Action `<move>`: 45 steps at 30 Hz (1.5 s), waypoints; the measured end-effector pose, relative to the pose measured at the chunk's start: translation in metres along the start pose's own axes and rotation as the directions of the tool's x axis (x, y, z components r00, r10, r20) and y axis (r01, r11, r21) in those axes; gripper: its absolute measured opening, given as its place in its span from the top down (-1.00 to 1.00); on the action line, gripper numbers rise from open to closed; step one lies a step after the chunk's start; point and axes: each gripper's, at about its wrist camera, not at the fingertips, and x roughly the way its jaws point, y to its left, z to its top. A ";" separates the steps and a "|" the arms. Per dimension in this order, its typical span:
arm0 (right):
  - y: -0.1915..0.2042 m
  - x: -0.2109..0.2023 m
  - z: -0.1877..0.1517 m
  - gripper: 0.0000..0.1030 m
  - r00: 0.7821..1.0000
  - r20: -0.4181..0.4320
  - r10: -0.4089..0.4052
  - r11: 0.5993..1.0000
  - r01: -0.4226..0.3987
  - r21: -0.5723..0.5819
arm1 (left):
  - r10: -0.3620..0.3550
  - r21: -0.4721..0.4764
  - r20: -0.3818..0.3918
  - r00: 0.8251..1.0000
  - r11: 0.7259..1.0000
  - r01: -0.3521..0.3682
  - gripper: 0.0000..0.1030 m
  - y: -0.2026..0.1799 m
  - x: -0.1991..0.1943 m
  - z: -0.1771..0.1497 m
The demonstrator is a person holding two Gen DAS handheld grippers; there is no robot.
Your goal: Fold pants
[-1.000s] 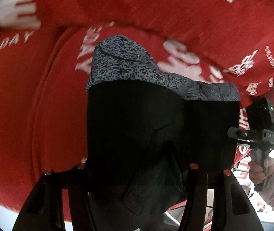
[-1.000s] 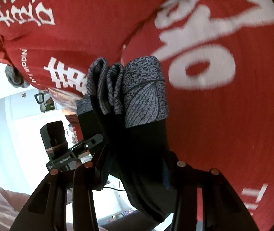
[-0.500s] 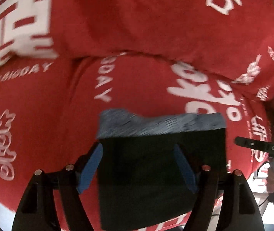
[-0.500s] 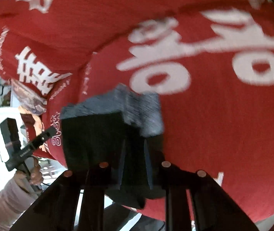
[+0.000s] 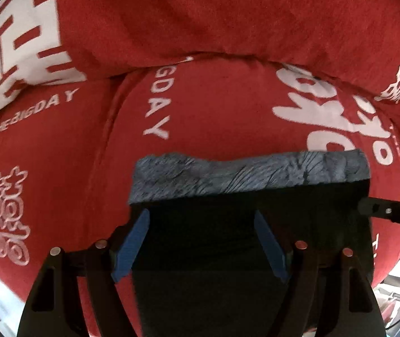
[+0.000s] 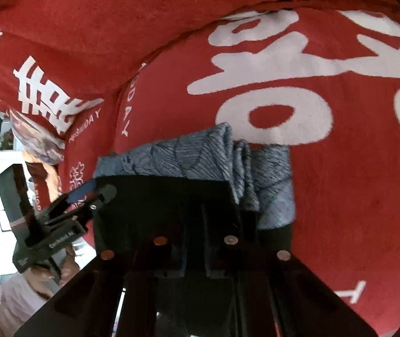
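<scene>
Folded pants [image 5: 244,233] lie on a red cover [image 5: 200,106] printed with white characters and lettering; the same bundle shows in the right wrist view [image 6: 166,205]. The pants are black, with a grey patterned band [image 5: 247,177] along the far edge. In the right wrist view that band [image 6: 194,160] bunches into several stacked layers at its right end. Left gripper [image 5: 202,238] stands wide over the bundle, pointing down at it. Both blue pads [image 5: 132,244] are in view with black cloth between them. The left pad sits at the bundle's left edge. Whether either pad presses on the cloth cannot be told; no pinch or crease shows there. Right gripper [image 6: 195,241] is narrow, its jaws having just been closing, with only a slim gap left. Black cloth lies in front of the fingertips, but dark on dark hides whether any fold is caught between them. In the right wrist view the left gripper [image 6: 87,193] appears at the bundle's left corner, held by a hand [image 6: 48,275] in a pale pink sleeve [image 6: 6,300]. A white room shows past the cover's left edge.
</scene>
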 end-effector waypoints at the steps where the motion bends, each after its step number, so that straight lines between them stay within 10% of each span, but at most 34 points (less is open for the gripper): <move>1: 0.001 -0.004 -0.003 0.72 1.000 -0.009 -0.013 1.000 0.013 -0.003 | 0.015 -0.006 -0.017 1.000 1.000 -0.015 -0.51 0.001 -0.003 -0.003; 6: -0.003 -0.018 -0.022 -0.05 0.999 -0.038 -0.032 0.999 0.033 0.028 | 0.089 -0.016 -0.058 0.994 0.996 -0.090 -0.51 0.001 -0.029 -0.021; 15: 0.008 -0.029 -0.066 -0.52 0.995 -0.085 -0.049 0.996 0.055 0.071 | 0.186 -0.044 -0.122 0.975 0.980 -0.192 -0.51 0.000 -0.067 -0.048; 23: 0.041 -0.057 -0.097 -0.74 0.986 0.005 -0.169 0.983 0.168 0.067 | 0.153 0.018 -0.054 0.987 0.988 -0.152 -0.52 -0.013 -0.110 -0.062; 26: 0.058 -0.066 -0.107 -1.00 0.971 0.044 -0.236 0.971 0.234 0.046 | 0.115 0.014 -0.032 0.993 0.993 -0.114 -0.81 -0.012 -0.126 -0.069; 45: 0.140 -0.105 -0.149 -1.00 0.884 0.167 -0.437 0.894 0.448 -0.030 | 0.093 0.020 -0.028 0.995 0.996 -0.092 -1.00 0.008 -0.162 -0.099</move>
